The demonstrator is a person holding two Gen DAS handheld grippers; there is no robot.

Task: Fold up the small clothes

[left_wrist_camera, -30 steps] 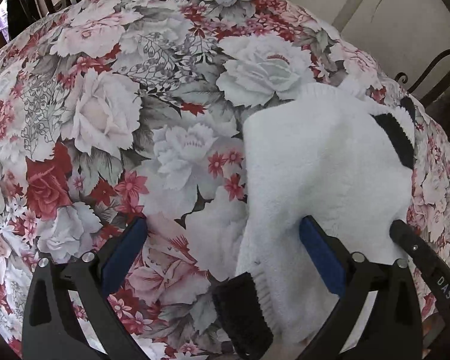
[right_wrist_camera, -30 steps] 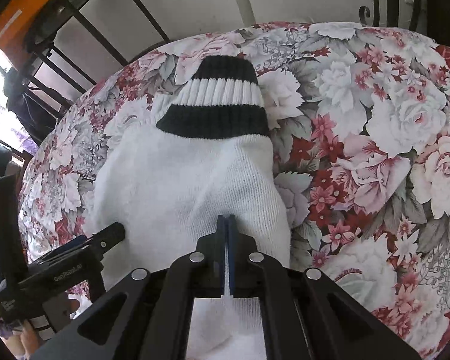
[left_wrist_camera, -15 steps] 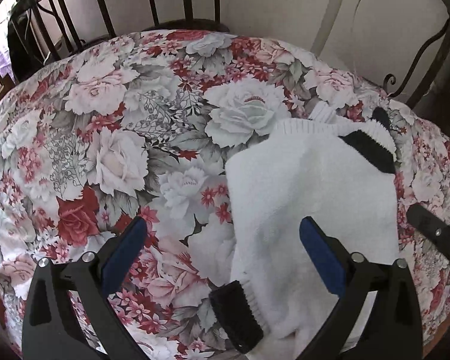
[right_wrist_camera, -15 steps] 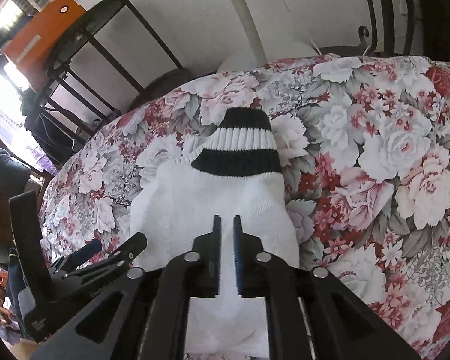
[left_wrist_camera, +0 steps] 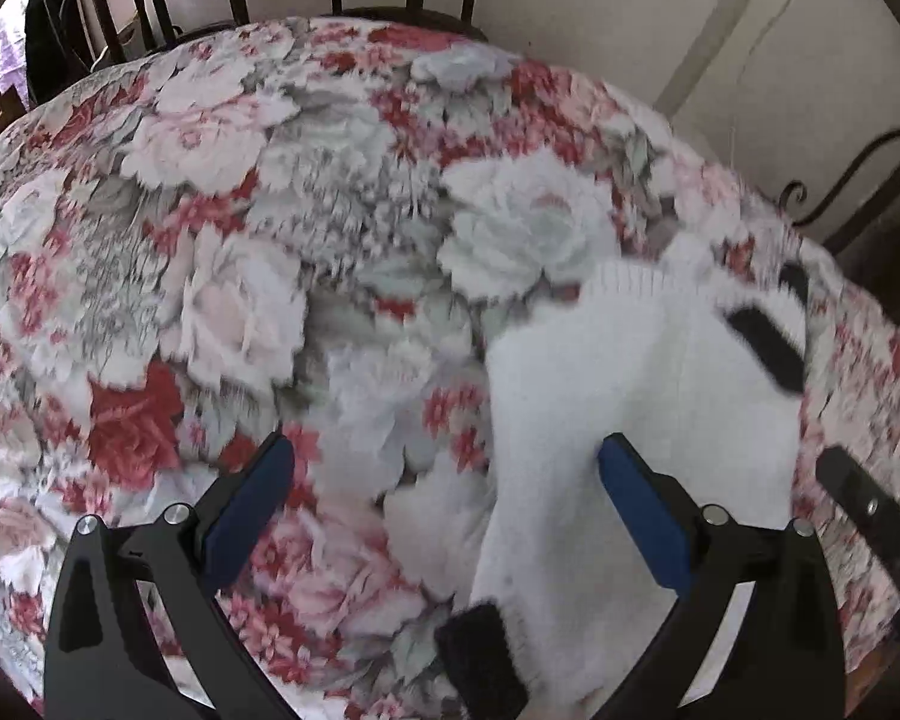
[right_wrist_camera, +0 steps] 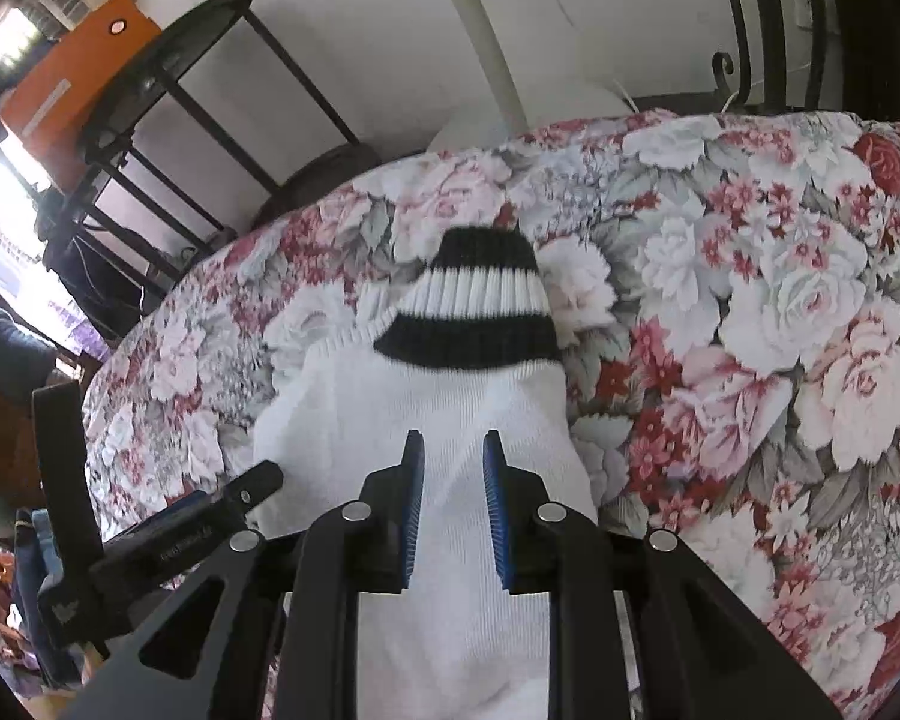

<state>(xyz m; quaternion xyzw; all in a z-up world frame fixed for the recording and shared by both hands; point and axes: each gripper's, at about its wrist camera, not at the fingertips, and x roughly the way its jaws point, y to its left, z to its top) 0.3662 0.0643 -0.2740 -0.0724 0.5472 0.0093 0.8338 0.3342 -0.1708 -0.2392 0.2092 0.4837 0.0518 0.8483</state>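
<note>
The small white knitted garment with black and white ribbed cuffs (right_wrist_camera: pixel 426 420) lies on the table, partly folded, near the edge closest to the grippers. The right gripper (right_wrist_camera: pixel 452 450) hangs over it; its jaws are opening, with a narrow gap, and no cloth is pinched between them. The left gripper (left_wrist_camera: pixel 444 468) has its fingers spread wide over the garment's left edge and holds nothing.

The fold looks loose, so I think a fingertip that brushes the knit can catch it and pull the layer open again. The near black cuff (left_wrist_camera: pixel 480 654) lies close to the table edge and may slide off.

The surface is a tablecloth with red and white roses (left_wrist_camera: pixel 222 252). Behind it stand dark metal chairs (right_wrist_camera: pixel 168 108) and a pale wall (right_wrist_camera: pixel 378 30).
</note>
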